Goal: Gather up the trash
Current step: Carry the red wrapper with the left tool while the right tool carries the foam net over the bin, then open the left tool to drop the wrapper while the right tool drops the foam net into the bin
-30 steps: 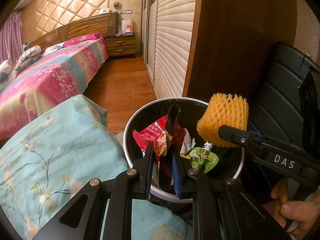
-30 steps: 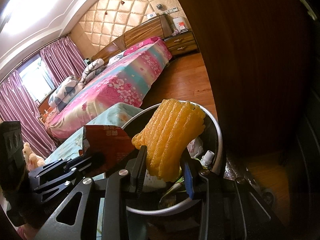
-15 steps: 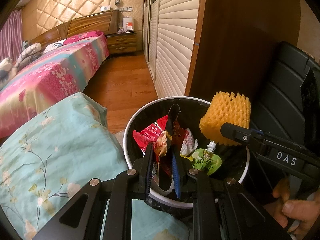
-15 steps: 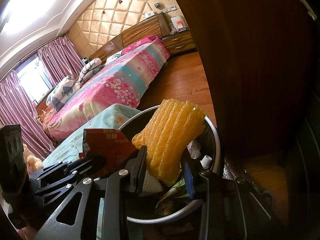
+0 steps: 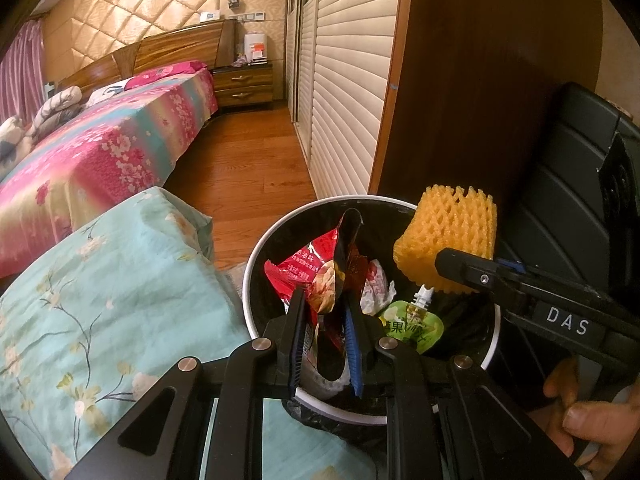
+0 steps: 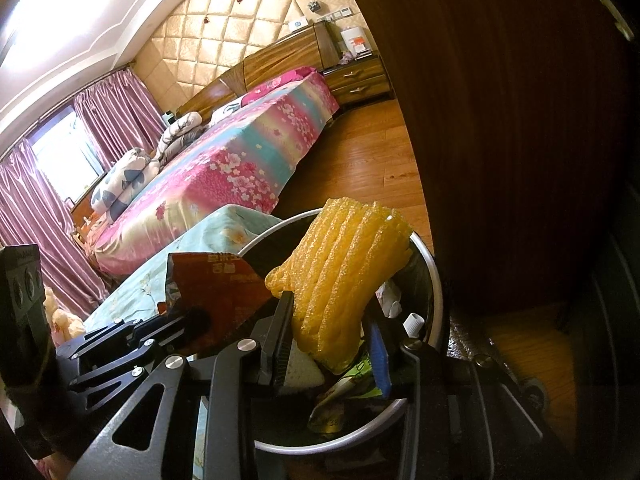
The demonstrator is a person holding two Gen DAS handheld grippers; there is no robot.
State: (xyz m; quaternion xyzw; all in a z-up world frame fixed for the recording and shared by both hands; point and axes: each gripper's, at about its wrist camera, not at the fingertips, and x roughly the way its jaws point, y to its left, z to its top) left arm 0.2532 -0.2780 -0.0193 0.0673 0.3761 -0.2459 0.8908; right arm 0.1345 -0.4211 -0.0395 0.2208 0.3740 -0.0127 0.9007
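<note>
The left gripper [image 5: 326, 340] is closed on a crumpled red snack wrapper [image 5: 340, 280], pinched between its blue pads and held upright over the trash bin [image 5: 256, 264]. The wrapper's lower end drops out of sight behind the gripper's frame. The right gripper [image 6: 332, 344] clamps a yellow foam fruit net [image 6: 344, 268], also over the bin; its far pad is partly hidden by the net, and in the left wrist view only one dark finger [image 5: 464, 266] of it shows across the net's lower edge. A hand [image 5: 588, 408] on the right gripper's handle is cut off at the near right corner.

The bin is round, white-rimmed and lined with a black bag. In it lie another red packet [image 5: 296, 268], a crumpled white wrapper [image 5: 376, 284] and a green drink pouch [image 5: 414, 322] with a white spout; what lies deeper is too dark to make out.

Just left of the bin is a teal flowered cushion [image 5: 100, 288], its near end out of frame. Further left and farther away stands a bed [image 5: 100, 148] with a pink floral cover, on a wooden floor [image 5: 248, 168]. At the far end are a wooden nightstand [image 5: 244, 84] and a quilted wall, with a slatted wardrobe [image 5: 348, 80] on the right and purple curtains [image 6: 112, 116] at the window.
</note>
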